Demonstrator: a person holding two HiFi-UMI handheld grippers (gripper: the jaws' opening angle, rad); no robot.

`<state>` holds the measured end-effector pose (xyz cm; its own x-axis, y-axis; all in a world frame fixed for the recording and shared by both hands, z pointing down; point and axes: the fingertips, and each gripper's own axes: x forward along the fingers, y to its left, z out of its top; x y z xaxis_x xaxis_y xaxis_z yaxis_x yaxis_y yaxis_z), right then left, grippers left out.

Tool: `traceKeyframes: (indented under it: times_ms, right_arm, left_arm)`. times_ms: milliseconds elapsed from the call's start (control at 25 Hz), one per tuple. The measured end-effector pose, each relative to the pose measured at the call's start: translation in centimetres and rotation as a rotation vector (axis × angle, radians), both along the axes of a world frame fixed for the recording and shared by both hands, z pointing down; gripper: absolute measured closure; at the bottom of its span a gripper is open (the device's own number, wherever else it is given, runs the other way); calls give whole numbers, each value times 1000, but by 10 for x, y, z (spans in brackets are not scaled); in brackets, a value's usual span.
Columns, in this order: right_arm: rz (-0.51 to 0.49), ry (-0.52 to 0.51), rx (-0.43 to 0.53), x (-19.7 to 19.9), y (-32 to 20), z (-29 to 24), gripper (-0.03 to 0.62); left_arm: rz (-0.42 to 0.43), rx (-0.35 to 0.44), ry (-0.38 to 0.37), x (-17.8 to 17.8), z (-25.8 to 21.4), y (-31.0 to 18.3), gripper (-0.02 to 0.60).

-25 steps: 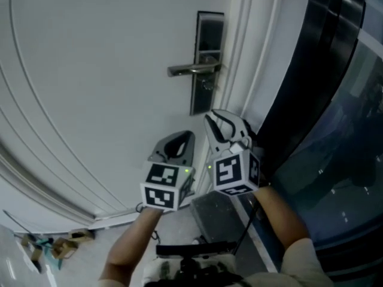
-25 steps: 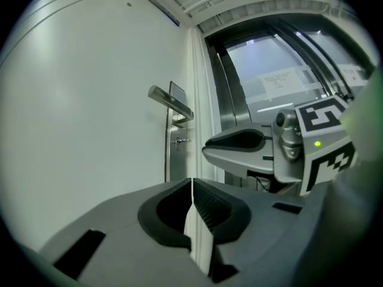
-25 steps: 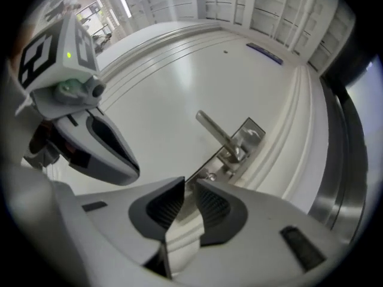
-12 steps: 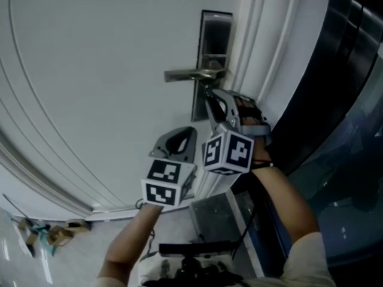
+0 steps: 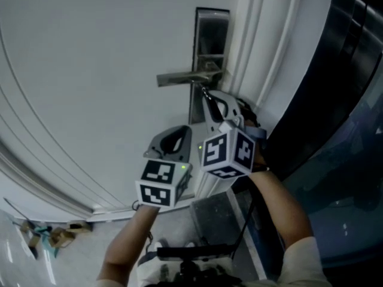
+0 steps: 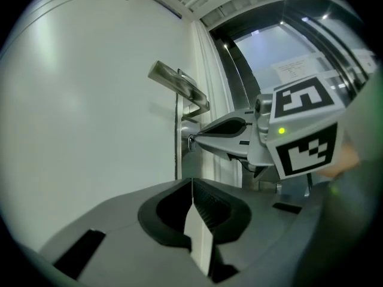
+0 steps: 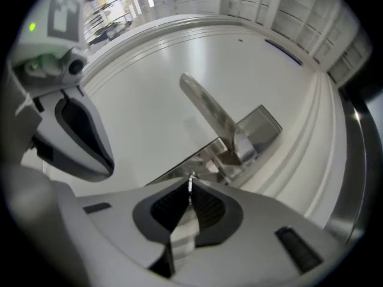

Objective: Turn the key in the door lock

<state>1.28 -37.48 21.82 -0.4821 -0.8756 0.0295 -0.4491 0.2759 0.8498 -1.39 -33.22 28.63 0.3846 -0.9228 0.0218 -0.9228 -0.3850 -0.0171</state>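
One sliver of key (image 7: pixel 191 182) pinched at the tips of the right gripper (image 5: pixel 204 94), jaws just closed, below the door handle (image 5: pixel 184 77); left gripper (image 6: pixel 192 184) shut, empty.

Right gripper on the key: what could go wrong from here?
The right gripper has just closed its fingers on the key, holding it only at their very tips, so it may slip when twisted. The door handle sits close above, and rolling the gripper could bump it.

door (image 5: pixel 90 70): smooth matt white | handle (image 5: pixel 182 77): brushed metal | lock plate (image 5: pixel 211 28): glossy metal
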Motion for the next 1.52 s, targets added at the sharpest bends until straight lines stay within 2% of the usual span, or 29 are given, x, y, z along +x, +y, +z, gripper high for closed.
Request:
traceKeyframes:
  times_ms: [320, 600, 720, 880, 1160, 1280, 1360, 1520]
  right_arm:
    - [-37, -654, -354, 10, -6, -11, 572]
    - [-138, -1195, -689, 18, -12, -11, 562]
    - [-182, -1363, -773, 22, -12, -10, 557]
    - [-232, -1500, -846, 23, -14, -9, 550]
    - [-379, -1872, -1077, 28, -17, -5, 530]
    - [-418, -1930, -1107, 29, -17, -4, 523]
    - [-401, -1855, -1070, 28, -17, -4, 523]
    - [-355, -1638, -936, 30, -11, -11, 515]
  left_arm:
    - [70, 22, -15, -11, -8, 1, 561]
    - [118, 31, -8, -15, -10, 0, 561]
    - [141, 38, -10, -9, -12, 1, 561]
    - [155, 39, 1, -7, -13, -1, 561]
    - [164, 38, 9, -6, -14, -4, 561]
    - [170, 38, 5, -3, -13, -4, 561]
    - [172, 41, 2, -2, -14, -3, 561]
    - [176, 41, 5, -3, -14, -3, 562]
